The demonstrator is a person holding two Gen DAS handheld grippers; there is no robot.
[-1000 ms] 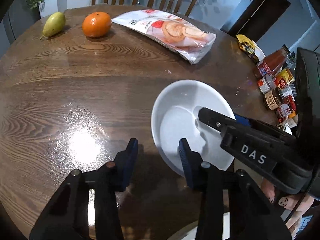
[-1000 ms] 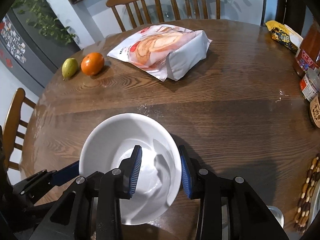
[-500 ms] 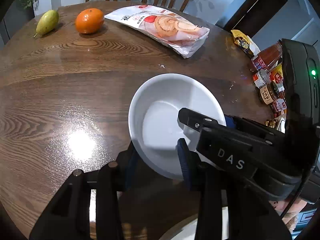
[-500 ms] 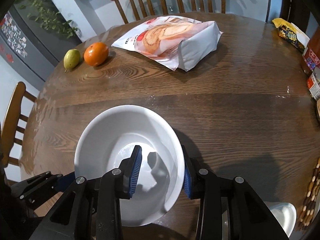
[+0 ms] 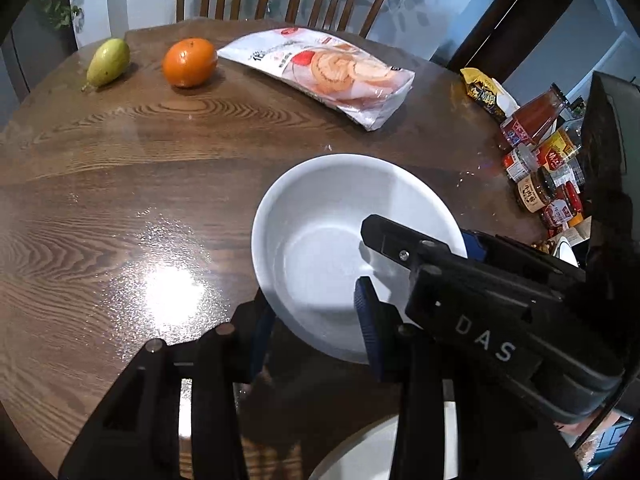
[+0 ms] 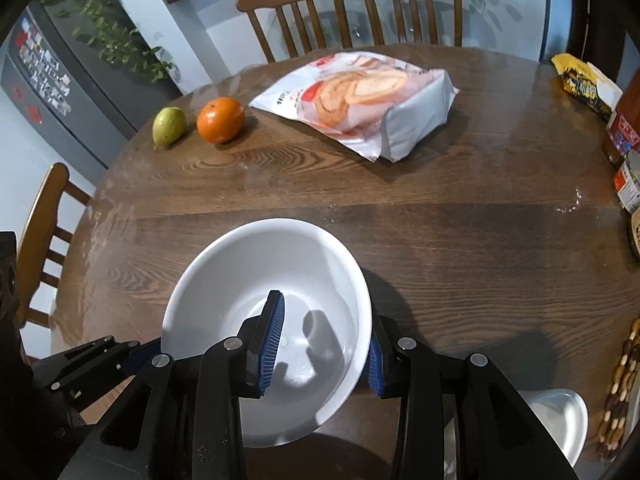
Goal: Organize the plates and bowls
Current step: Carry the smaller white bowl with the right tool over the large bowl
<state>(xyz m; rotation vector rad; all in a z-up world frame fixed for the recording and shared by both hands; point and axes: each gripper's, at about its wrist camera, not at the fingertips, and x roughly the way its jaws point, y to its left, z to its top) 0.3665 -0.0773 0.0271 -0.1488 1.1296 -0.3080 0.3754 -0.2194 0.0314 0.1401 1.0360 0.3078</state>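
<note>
Straddling the rim of a round white ceramic bowl (image 6: 272, 300) at lower centre of the right view, the right gripper (image 6: 324, 354) has one blue pad inside and one outside; whether it pinches, I cannot tell. In the left view, the left gripper (image 5: 310, 336) has its jaws apart around the bowl's near rim. "DAS" is printed on the right gripper's body. The bowl sits on a round dark wooden table (image 5: 120, 184). Upper centre lies a clear plastic bag of swirl cake slices (image 5: 324, 76), its print unreadable.

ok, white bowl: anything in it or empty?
Empty. The white bowl shows a bare glossy interior in both wrist views; only the right gripper finger and its shadow reach inside.
</note>
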